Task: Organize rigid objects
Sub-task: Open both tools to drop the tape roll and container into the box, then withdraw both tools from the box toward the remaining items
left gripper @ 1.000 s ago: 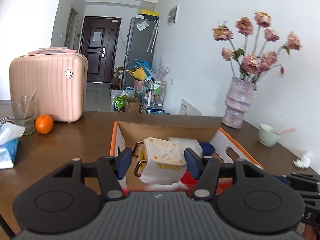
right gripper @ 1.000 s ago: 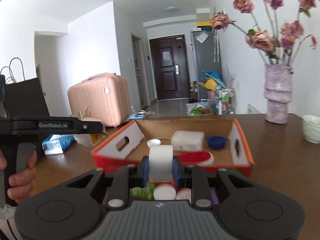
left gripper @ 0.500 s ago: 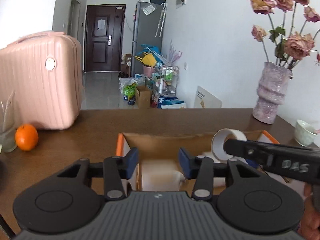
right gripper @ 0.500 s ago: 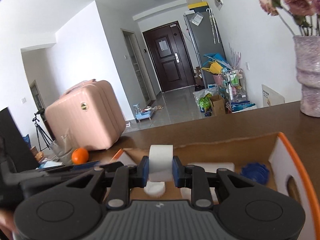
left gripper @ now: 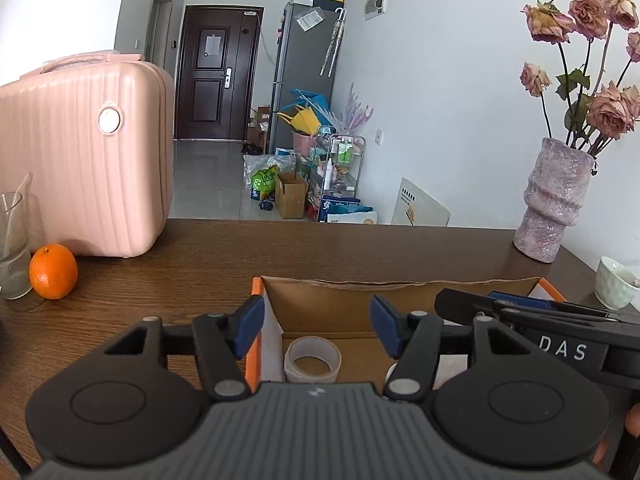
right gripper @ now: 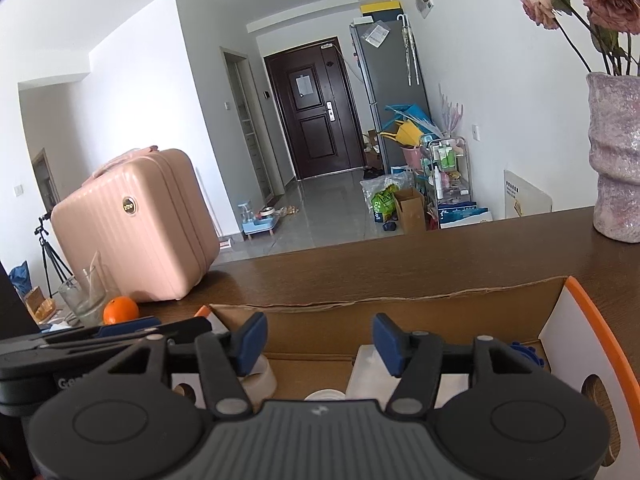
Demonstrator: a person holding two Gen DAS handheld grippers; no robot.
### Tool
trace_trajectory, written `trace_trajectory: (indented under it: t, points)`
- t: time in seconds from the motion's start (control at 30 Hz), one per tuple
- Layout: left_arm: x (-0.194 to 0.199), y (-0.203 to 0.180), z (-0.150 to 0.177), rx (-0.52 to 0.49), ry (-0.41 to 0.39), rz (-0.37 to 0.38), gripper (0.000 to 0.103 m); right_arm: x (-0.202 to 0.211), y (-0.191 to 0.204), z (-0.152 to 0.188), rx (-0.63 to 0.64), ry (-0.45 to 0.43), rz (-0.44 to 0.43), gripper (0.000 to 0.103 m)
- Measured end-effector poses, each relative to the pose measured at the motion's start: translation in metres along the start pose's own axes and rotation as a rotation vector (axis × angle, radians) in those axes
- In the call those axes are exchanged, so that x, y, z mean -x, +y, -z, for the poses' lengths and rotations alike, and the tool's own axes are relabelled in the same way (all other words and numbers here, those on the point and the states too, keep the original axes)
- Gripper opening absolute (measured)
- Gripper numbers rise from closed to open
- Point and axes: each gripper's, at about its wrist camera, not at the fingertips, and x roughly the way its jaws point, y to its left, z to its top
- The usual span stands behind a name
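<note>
White letters "DAS" show on the black body of my right hand-held gripper [right gripper: 316, 340] where it crosses the right edge of the left view; in the right view the first letters "Ge" of a word show on my left hand-held gripper [left gripper: 316, 326], the rest hidden behind my own tool. A green bag on the floor beyond the tabletop [left gripper: 360, 248] carries print too small to read. Both hand-held grippers hang over the open orange-edged cardboard box [left gripper: 344, 292], side by side, jaws partway apart and opening, with nothing pressed between the blue pads [left gripper: 250, 328]. Inside the box, a translucent roll of tape [left gripper: 312, 364] lies flat on the bottom near the left wall, below the left jaws. Further right in the box a white rectangular block [right gripper: 364, 372] and a blue ridged cap [right gripper: 526, 352] near the right wall are half hidden by my right fingers. Left of the box stand a pink ribbed hard-shell case [left gripper: 84, 160], an orange [left gripper: 53, 271] and a clear glass [left gripper: 14, 248]; right of it a mottled pink vase of dried roses [left gripper: 554, 208] and a pale cup [left gripper: 614, 288].
</note>
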Motion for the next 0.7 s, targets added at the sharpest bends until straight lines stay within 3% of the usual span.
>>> trace_trajectory:
  t: [0.3,0.43,0.5,0.7]
  points:
    - [0.013,-0.002,0.0,0.0,-0.016,-0.034,0.064,0.013,-0.003,-0.005,-0.016,-0.018,-0.01,0.06]
    - [0.053,-0.009,0.013,-0.026,-0.052,-0.035,0.072,0.046,-0.006,-0.004,0.003,-0.053,0.012,0.064]
    - [0.076,-0.013,0.018,-0.065,-0.066,-0.047,0.075,0.072,-0.006,0.004,0.037,-0.089,0.031,0.071]
    - [0.154,-0.017,0.024,-0.107,-0.094,-0.058,0.086,0.15,-0.005,0.018,0.123,-0.083,0.062,0.074]
